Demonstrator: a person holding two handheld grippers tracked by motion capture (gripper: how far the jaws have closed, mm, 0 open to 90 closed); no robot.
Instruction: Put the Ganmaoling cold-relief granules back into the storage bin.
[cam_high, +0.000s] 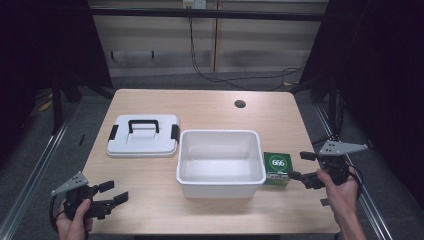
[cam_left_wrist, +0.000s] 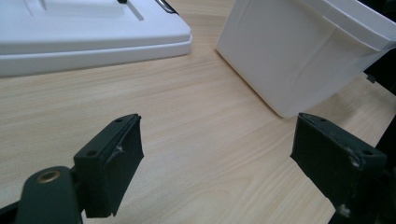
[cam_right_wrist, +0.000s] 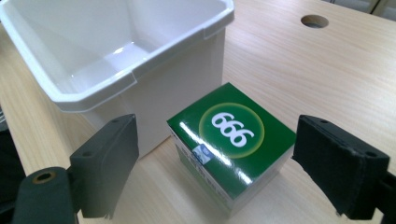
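- The right gripper (cam_right_wrist: 215, 168) is seen nearest, its two black jaws spread wide with nothing pinched between them.
- A green box (cam_right_wrist: 232, 140), marked "666" in white on a round emblem, is framed between those jaws in the right gripper view; neither jaw is seen touching it.
- The green box (cam_high: 277, 168) is set flat on the table (cam_high: 210, 107), just beside the right-hand wall of the white bin (cam_high: 220, 186); whether the two touch cannot be told.
- In the high view the right gripper (cam_high: 301, 166) is held by the right hand (cam_high: 340, 187) just to the right of the box.
- The white bin (cam_right_wrist: 154, 91) is left open at the top.
- A white lid (cam_high: 143, 136) with a black handle and black side clips is laid flat on the table, to the left of the bin.
- The left gripper (cam_high: 114, 192) is held by the left hand (cam_high: 75, 220) at the near left corner of the table, well apart from the box.
- Its jaws are likewise spread and empty, with bare wood shown between them in the left gripper view (cam_left_wrist: 217, 154).
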